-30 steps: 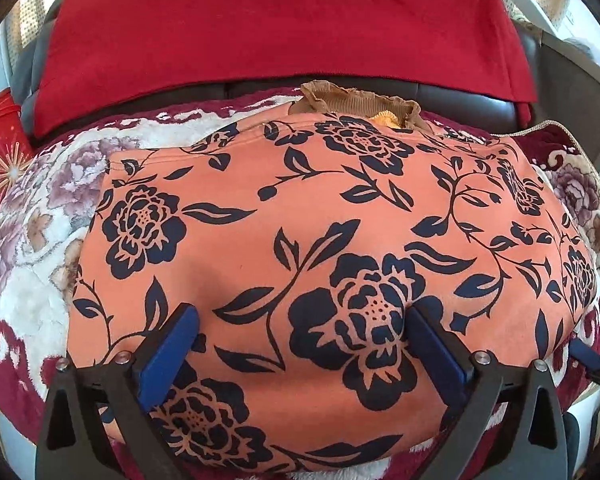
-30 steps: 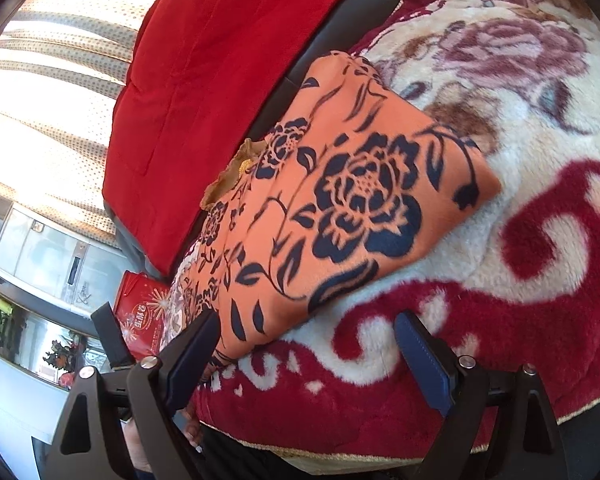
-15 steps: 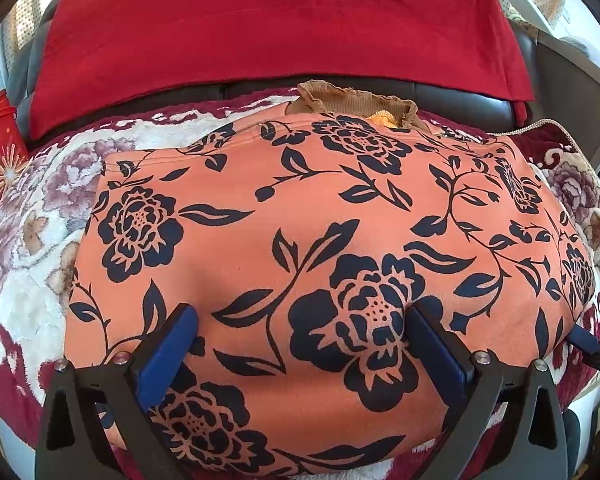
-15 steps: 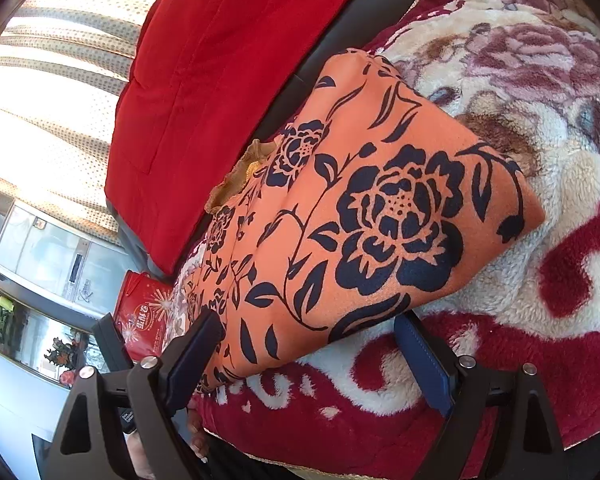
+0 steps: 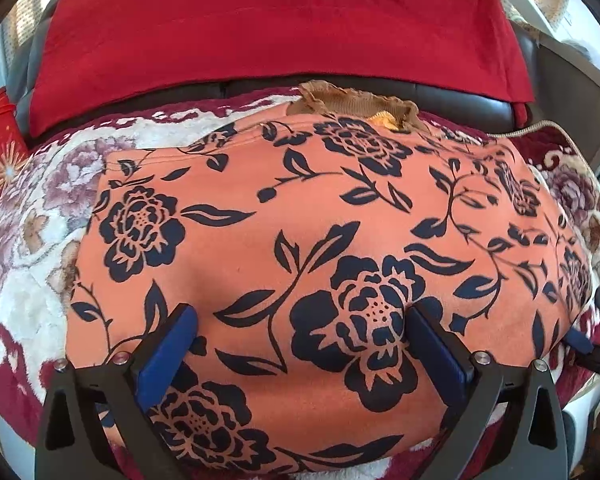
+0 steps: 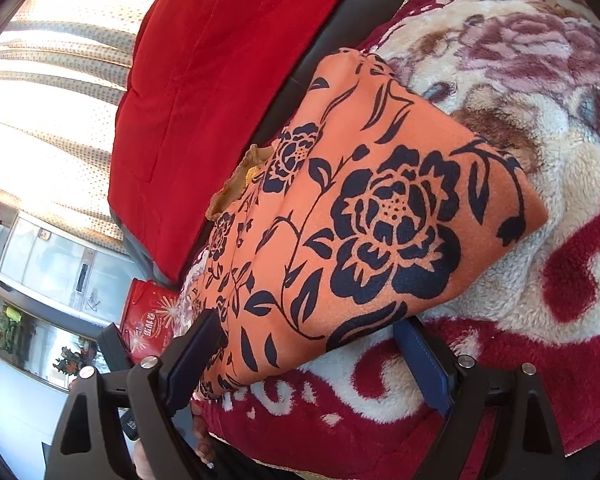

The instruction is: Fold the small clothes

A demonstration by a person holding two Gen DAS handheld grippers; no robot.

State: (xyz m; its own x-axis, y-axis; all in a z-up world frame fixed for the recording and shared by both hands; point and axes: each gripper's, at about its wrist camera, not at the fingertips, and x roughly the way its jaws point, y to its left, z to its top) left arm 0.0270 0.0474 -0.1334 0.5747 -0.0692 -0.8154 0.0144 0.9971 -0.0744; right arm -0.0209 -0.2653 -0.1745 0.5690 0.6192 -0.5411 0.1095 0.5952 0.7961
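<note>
A: Where was the garment?
B: The orange floral garment [image 5: 320,240] lay folded flat on the plush blanket [image 5: 16,288] over the sofa seat, a tan frilled piece [image 5: 352,100] poking out at its 12 o'clock edge, below the red cushion [image 5: 268,24].
A: And the claws?
B: The left claw [image 5: 300,344] stood wide, blue pads resting on the cloth, gripping nothing. The right claw [image 6: 308,356] gaped too, at the garment's near corner, 6 o'clock in its view.

orange navy-floral garment [image 5: 300,208], red cushion [image 5: 260,20]
</note>
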